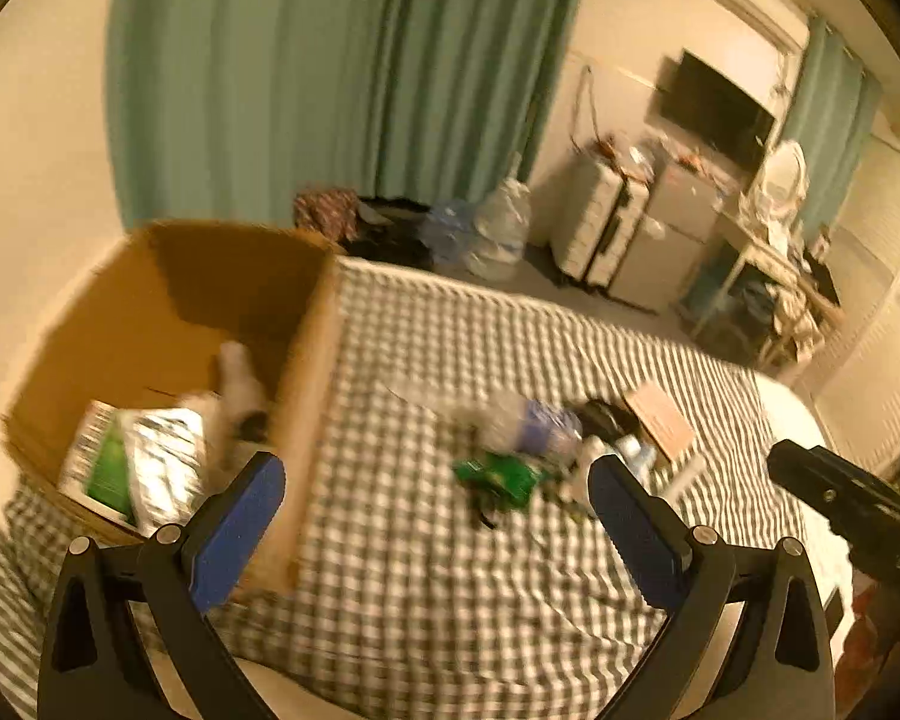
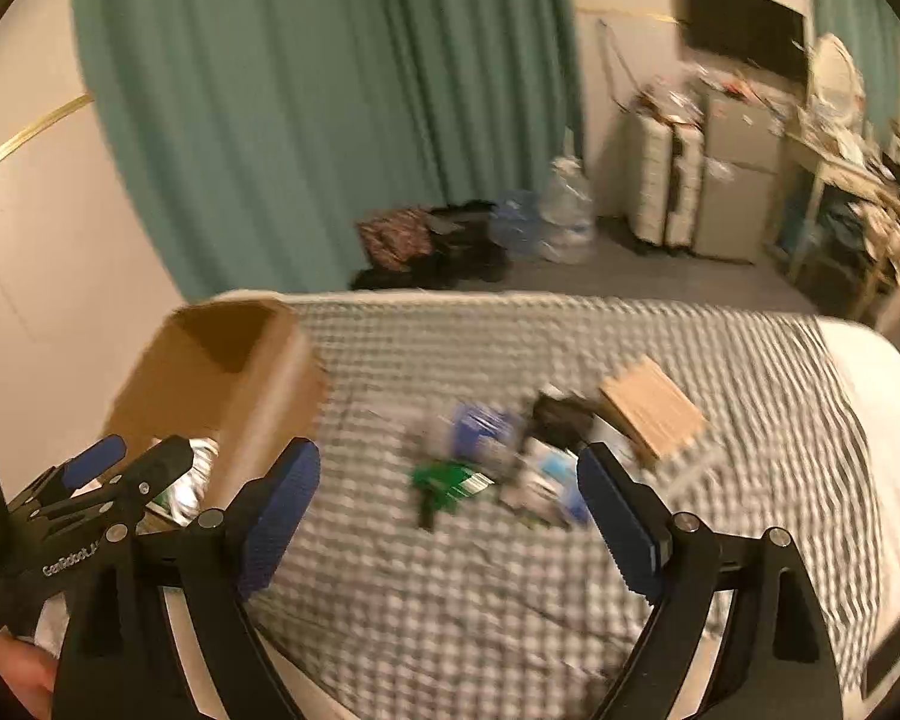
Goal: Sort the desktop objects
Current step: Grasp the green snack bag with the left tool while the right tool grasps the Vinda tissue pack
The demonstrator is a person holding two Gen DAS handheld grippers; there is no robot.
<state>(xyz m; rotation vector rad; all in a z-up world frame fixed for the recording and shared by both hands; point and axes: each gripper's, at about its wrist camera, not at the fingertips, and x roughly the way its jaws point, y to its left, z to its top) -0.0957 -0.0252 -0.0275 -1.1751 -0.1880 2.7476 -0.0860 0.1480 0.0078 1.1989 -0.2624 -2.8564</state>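
Left gripper [image 1: 437, 531] gaping wide, empty; right gripper [image 2: 449, 519] likewise spread, nothing between. Blurred pile of small desktop objects [image 1: 540, 450] mid-frame on checked cloth [image 1: 450, 588], brown open cardboard box [image 1: 168, 324] at left.

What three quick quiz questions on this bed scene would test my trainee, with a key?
1. True or false: both grippers hold something between their jaws.
2. Where does the silver-and-green packet lie: A) in the cardboard box, B) on the checked cover, C) on the floor?
3. Which item of the pile lies nearest the right gripper?

Key: 1. False; the left gripper and the right one are open and empty. 2. A. 3. The green packet.
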